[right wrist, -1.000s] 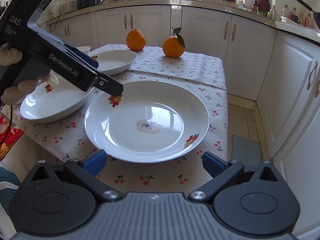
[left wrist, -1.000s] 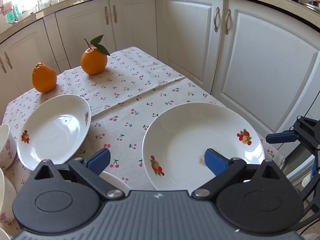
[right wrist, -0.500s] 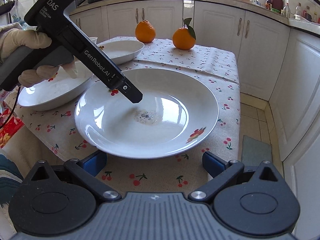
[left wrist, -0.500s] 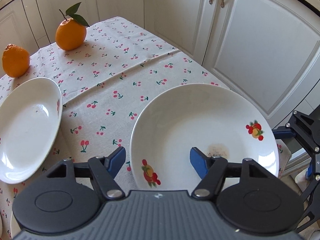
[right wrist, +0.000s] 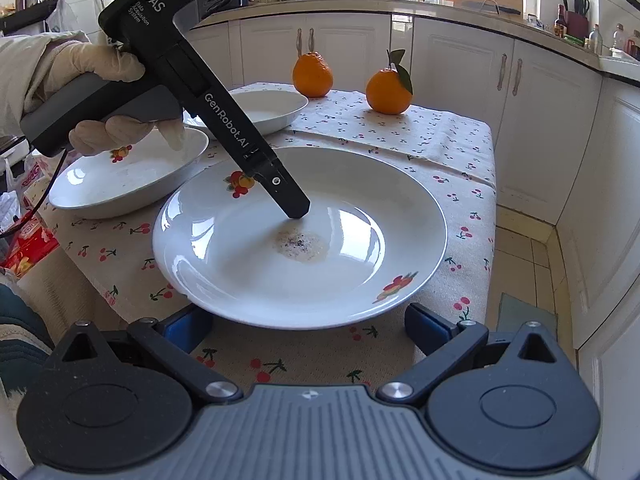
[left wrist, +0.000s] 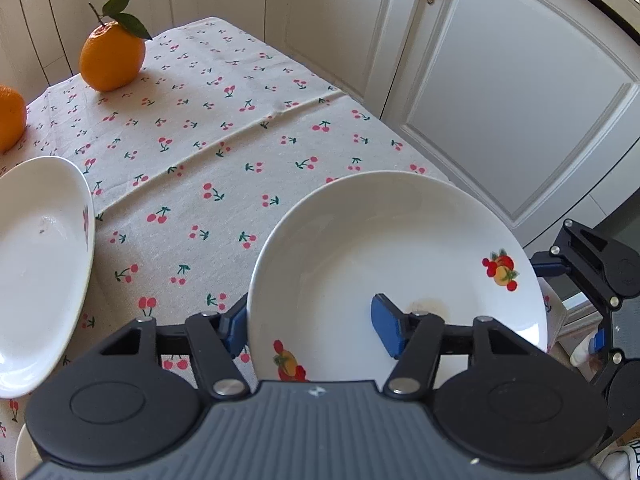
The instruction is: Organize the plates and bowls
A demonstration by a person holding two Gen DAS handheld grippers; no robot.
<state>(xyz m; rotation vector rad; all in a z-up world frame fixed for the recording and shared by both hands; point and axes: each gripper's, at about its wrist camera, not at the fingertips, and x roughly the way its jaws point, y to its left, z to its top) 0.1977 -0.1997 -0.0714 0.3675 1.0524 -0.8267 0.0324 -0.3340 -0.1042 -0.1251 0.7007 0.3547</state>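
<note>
now, left claw (left wrist: 310, 330) angled down over the near-left rim of the large fruit-print plate (left wrist: 396, 264): one blue pad outside the rim, the other inside over the plate's well, pads apart and straddling the edge, not clamped. seen from the right wrist view, a gloved left hand (right wrist: 100, 96) grips the handle, the black body slanting down, its tip just above the brown stain at the plate's centre; touching or not, cannot tell.

right claw (right wrist: 310, 330) held low and level at the plate's near edge, pads wide apart, one to each side, just beside the rim.

surface: cherry-print tablecloth (left wrist: 208, 148) over a small surface. large plate sits at the corner nearest the cabinets. second fruit-print plate (right wrist: 128, 176) to its left, a plain white dish (right wrist: 272, 110) beyond that. two oranges at the far end, a leafed orange (left wrist: 112, 58) and a knobbly orange (right wrist: 313, 74).

room: white cabinet doors (left wrist: 516, 100) close around, tiled floor, cluttered kitchen counter under a window.
</note>
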